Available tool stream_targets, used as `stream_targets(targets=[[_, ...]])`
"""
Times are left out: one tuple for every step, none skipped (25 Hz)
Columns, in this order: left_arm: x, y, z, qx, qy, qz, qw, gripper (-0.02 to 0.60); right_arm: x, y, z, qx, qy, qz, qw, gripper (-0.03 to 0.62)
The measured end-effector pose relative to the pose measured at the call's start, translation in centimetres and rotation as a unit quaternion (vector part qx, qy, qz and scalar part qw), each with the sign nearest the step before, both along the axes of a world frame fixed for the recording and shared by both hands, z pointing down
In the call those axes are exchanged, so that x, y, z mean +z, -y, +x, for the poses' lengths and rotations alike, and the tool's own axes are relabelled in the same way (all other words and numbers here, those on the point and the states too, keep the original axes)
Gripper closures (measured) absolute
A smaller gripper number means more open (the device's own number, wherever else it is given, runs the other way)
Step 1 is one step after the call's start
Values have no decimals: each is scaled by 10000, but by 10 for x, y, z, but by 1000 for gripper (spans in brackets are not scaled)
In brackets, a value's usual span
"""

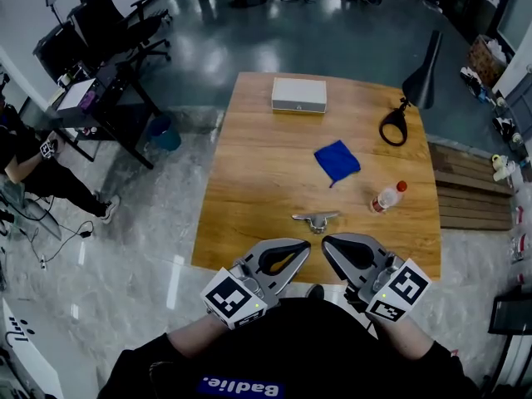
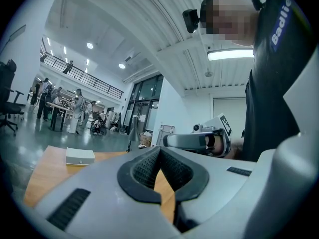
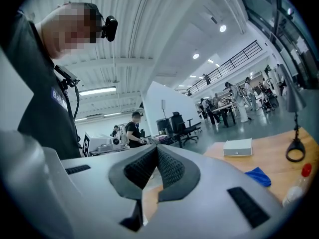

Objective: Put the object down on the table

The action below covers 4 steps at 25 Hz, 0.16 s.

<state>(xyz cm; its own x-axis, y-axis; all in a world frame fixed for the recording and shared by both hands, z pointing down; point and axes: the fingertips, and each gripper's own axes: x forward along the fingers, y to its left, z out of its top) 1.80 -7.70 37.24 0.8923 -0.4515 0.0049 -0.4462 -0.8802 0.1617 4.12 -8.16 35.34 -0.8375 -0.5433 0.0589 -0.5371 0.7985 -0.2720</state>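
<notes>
Underneath, wooden table (image 1: 249,177) on glossy grey floor (image 1: 216,52), office chairs (image 1: 100,22) beyond.

Head view: small metal object (image 1: 315,219) near the table (image 1: 249,223) front edge, 6 o'clock of the blue cloth (image 1: 337,160), is too small to identify. Seated person (image 1: 33,169) at 9 o'clock is cut by the frame edge. Right gripper view: bottle (image 3: 298,185) at 4 o'clock is clipped by the lens rim, and the cloth's near corner is behind the right gripper (image 3: 157,148) body.
</notes>
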Motion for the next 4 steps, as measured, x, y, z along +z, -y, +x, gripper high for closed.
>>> stream_targets(targets=[[-1,-1,-1,6,-6,-6,10000,574,-1,-1,-1,-4,-2,-3,10000,589],[-2,-3,-1,13,-11,-13,10000,574,-3,-2,-2,-9,-4,-5,10000,589],[-3,-4,-2,20,-16,-16,10000,574,-4,-4,-3,-15,-6,-5,10000,589],[-5,-5,-2,28,-21,-17,10000,574,-5,-4,-4,-23,-8,-5,10000,589]])
